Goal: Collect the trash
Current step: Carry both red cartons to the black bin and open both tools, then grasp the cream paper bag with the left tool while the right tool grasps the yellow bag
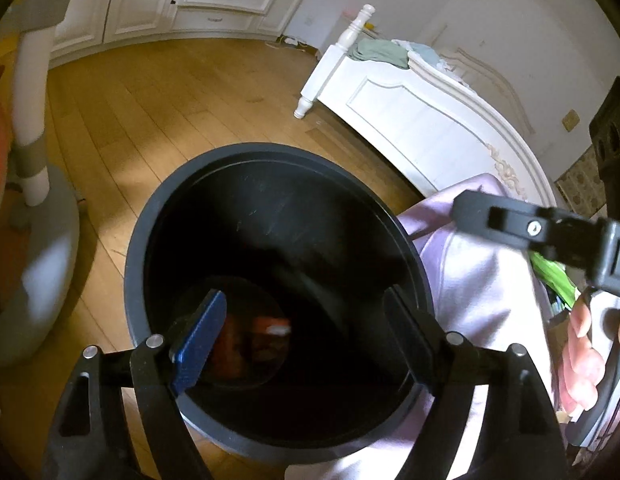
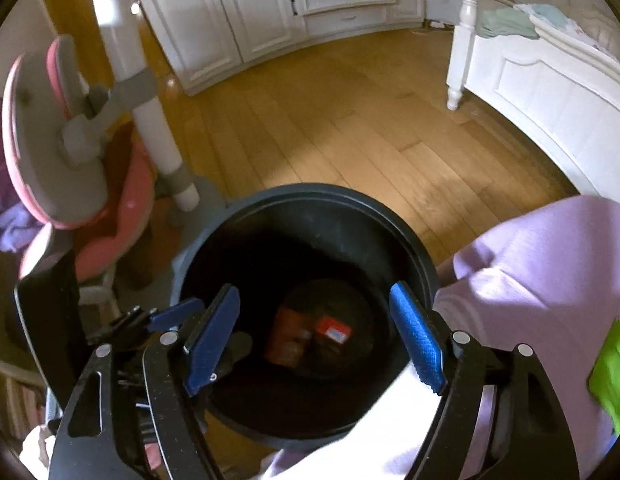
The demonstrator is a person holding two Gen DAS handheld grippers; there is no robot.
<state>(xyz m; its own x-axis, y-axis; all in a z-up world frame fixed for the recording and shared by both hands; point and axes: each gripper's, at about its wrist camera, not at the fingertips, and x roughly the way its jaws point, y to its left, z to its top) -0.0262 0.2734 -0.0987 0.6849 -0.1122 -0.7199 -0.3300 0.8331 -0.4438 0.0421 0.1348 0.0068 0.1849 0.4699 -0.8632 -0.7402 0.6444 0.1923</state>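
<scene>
Left claw: your left gripper (image 1: 306,336) is spread wide and holds nothing, above the bin's mouth.
Right claw: your right gripper (image 2: 316,336) gapes wide, empty too.
Bin: round black plastic trash bin (image 2: 310,196) stands on the wooden plank floor (image 2: 350,120).
Trash: red and orange wrappers (image 2: 310,336) lie at its bottom.

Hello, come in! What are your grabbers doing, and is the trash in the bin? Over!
Left gripper open, empty, over black bin. Right gripper open, empty, same spot. Red-orange trash at the bin's bottom. Nothing blocking the opening.

The bin (image 2: 306,216) mouth gapes open, trash (image 2: 310,338) only at bottom.
</scene>
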